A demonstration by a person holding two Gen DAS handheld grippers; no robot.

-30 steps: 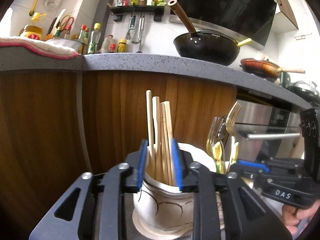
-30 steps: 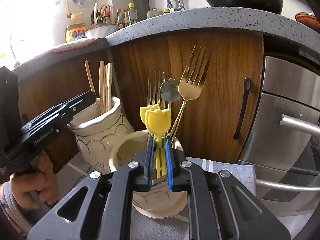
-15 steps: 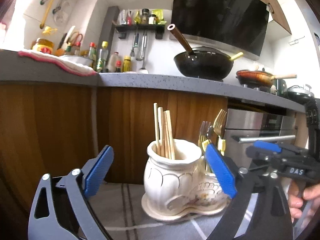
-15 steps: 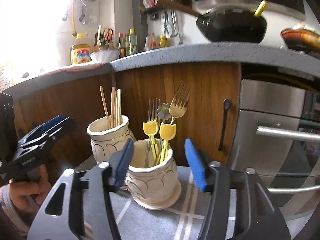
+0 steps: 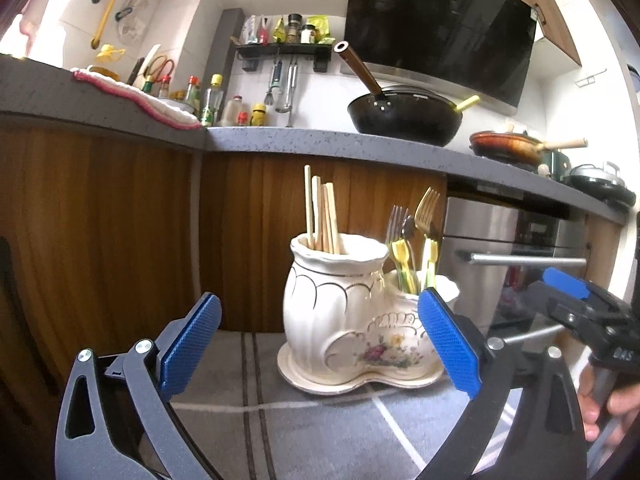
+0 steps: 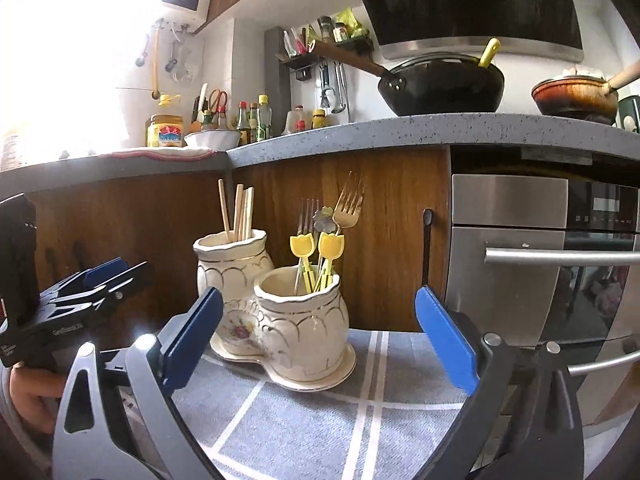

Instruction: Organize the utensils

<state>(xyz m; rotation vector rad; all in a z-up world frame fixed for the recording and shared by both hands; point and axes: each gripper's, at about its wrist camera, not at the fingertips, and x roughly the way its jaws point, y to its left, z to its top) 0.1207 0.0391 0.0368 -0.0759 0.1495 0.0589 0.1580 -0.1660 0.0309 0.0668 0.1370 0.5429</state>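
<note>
A grey cloth with pale stripes [image 6: 304, 412] covers the low surface in front of dark wood cabinet doors [image 6: 360, 240], under a speckled grey countertop [image 5: 320, 142] that carries a black wok [image 5: 404, 116], a rust-coloured pan [image 6: 576, 98] and a row of sauce bottles [image 6: 252, 118]; a stainless oven [image 6: 560, 248] with a bar handle fills the right side. Near the far edge of the cloth, close to the cabinet doors, stands a glazed cream ceramic holder [image 5: 348, 320] made of two joined jars on one shared saucer, ribbed with thin gilt lines and painted with a small flower spray. The taller jar holds pale wooden chopsticks [image 5: 322, 216] standing nearly upright. The shorter jar [image 6: 300, 316] holds steel forks [image 6: 307, 214], a gold fork [image 6: 351, 202], a flower-headed spoon and yellow tulip-topped picks [image 6: 316, 246]. The left gripper [image 5: 320, 344] has its textured blue pads spread wide with nothing between them, clear of the holder. The right gripper [image 6: 320, 344] has jaws just opening to full width, likewise empty and short of the jars.
</note>
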